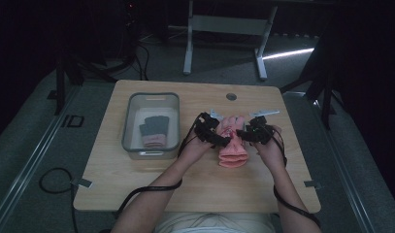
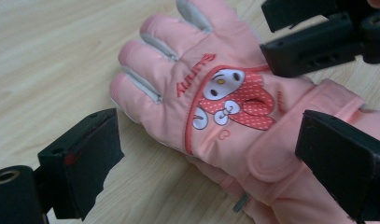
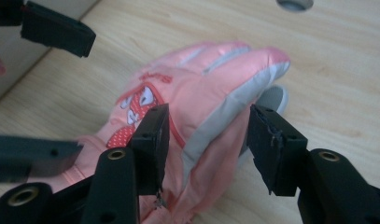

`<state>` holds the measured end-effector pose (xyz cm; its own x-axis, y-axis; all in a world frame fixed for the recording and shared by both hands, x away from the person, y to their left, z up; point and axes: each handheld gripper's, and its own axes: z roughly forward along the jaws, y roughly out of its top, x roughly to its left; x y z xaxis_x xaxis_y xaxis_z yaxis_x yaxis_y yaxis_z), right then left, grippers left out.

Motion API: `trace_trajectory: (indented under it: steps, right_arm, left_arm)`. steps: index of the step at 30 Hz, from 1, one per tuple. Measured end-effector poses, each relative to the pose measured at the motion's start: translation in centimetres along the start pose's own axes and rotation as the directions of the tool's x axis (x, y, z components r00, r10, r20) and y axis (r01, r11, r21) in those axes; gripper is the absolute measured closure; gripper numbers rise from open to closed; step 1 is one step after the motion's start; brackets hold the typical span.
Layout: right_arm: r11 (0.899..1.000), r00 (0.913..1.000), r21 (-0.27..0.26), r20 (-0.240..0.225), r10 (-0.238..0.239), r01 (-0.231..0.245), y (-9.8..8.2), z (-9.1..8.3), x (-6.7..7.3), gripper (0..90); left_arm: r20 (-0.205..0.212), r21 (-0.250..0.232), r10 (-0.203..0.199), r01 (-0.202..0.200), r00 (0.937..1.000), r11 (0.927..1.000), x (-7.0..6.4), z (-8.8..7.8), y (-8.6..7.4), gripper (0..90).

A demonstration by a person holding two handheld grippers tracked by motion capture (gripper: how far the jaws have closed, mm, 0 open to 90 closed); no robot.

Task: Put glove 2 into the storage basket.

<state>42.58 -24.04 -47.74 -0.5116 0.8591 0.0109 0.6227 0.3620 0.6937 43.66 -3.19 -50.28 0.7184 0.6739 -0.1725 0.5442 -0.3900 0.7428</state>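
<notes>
Right now a pink glove (image 1: 232, 143) with a bunny picture lies flat on the wooden table (image 1: 137, 184), a bit to the 3 o'clock side of the middle, with its fingers pointing to 12 o'clock. The left gripper (image 1: 223, 141) sits at the glove's 9 o'clock side and the right gripper (image 1: 241, 133) at its 3 o'clock side, and both have their jaws spread wide around the glove, not squeezing it. Over at 9 o'clock stands a clear bin (image 1: 171, 145) with a grey and pink glove (image 1: 154, 131) inside.

Dim room, lit tabletop.
Around the table (image 1: 137, 189) everything sinks into darkness; close up, the pink glove (image 2: 215, 93) looks bright, slightly soft.
</notes>
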Motion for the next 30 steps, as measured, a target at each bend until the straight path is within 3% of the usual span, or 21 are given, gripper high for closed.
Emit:
trace_trajectory:
  steps: [3,6,7,10,12,14,17,19,20,23,24,26,30]
  right_arm:
    - [1.0,1.0,0.023,-0.008,0.005,-0.005,-0.6,0.5,-0.4,46.2]
    - [0.995,0.9987,0.083,0.013,-0.05,0.048,-1.1,1.5,-0.7,43.0]
    - [0.994,0.9987,0.1,0.005,-0.051,0.05,-1.4,2.0,-1.0,42.6]
    - [0.994,0.9982,0.106,-0.058,0.012,-0.006,-2.0,2.8,-2.1,41.2]
    - [0.994,0.9934,0.107,-0.104,0.047,-0.036,-2.3,3.4,-2.6,41.3]
    - [0.992,0.9854,0.107,-0.152,0.077,-0.061,-2.6,3.9,-3.0,44.9]
    - [0.989,0.9728,0.12,-0.204,0.11,-0.087,-2.7,4.2,-3.2,55.4]
    - [0.988,0.9714,0.124,-0.207,0.116,-0.092,-2.6,4.1,-3.1,60.5]
    - [0.988,0.9717,0.121,-0.206,0.116,-0.092,-2.6,4.1,-3.0,62.6]
    - [0.99,0.9745,0.112,-0.195,0.112,-0.091,-2.6,4.0,-2.6,66.1]
    - [0.989,0.9729,0.107,-0.198,0.12,-0.1,-2.6,4.0,-2.7,66.6]
    - [0.988,0.9653,0.101,-0.221,0.139,-0.119,-2.6,3.9,-2.9,67.5]
    - [0.988,0.9633,0.092,-0.228,0.142,-0.124,-2.5,3.5,-2.6,68.7]
  left_arm:
    - [0.028,0.017,-0.048,0.048,0.9985,0.9987,0.7,0.7,-0.2,10.6]
    - [0.074,0.036,-0.101,0.099,0.9921,0.9945,1.3,1.7,-0.6,14.3]
    - [0.07,0.047,-0.119,0.116,0.9905,0.9922,1.5,2.0,-0.7,14.5]
    - [0.076,0.055,-0.163,0.159,0.9837,0.9858,1.7,3.1,-1.1,22.6]
    - [0.085,0.066,-0.166,0.161,0.9824,0.9847,1.6,3.8,-1.2,31.8]
    - [0.1,0.071,-0.199,0.193,0.9748,0.9786,1.7,4.4,-1.4,34.3]
    - [0.153,0.083,-0.253,0.243,0.9552,0.9664,2.2,4.8,-1.6,39.9]
    - [0.171,0.085,-0.255,0.244,0.9516,0.9661,2.3,4.9,-1.6,46.1]
    - [0.178,0.089,-0.252,0.239,0.9513,0.9669,2.3,4.8,-1.6,48.6]
    - [0.169,0.102,-0.193,0.178,0.9664,0.9787,2.0,4.4,-1.2,67.0]
    - [0.17,0.103,-0.182,0.166,0.9685,0.9808,2.0,4.2,-1.1,70.5]
    - [0.179,0.102,-0.178,0.162,0.9675,0.9815,2.0,3.9,-1.1,74.6]
    - [0.173,0.103,-0.153,0.137,0.973,0.9852,1.8,3.1,-0.8,77.7]
